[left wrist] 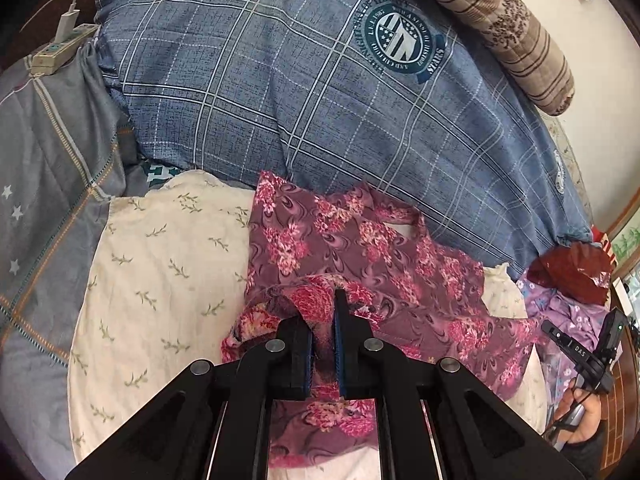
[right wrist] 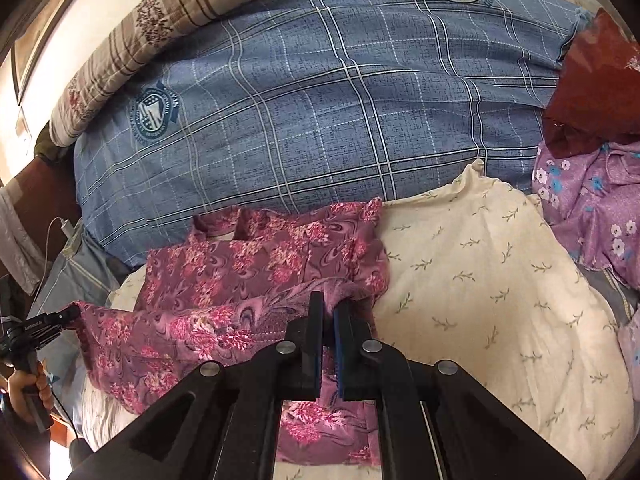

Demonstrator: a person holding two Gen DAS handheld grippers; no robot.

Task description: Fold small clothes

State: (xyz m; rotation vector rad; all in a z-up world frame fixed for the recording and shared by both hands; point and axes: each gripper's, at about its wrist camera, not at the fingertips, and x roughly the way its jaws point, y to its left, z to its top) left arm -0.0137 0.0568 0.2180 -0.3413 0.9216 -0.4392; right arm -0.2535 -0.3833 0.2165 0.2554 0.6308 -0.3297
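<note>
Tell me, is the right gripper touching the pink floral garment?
Touching. The right wrist view shows the right gripper shut on a fold of the pink floral garment, cloth pinched between its fingers.

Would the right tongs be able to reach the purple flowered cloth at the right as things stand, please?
Probably not yet: the right tongs are shut on the maroon floral garment. Otherwise the way over the cream sheet to the purple flowered cloth looks free.

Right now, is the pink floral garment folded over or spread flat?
Partly folded: both the left gripper and right gripper pinch the pink floral garment, its near edge lifted over the rest.
</note>
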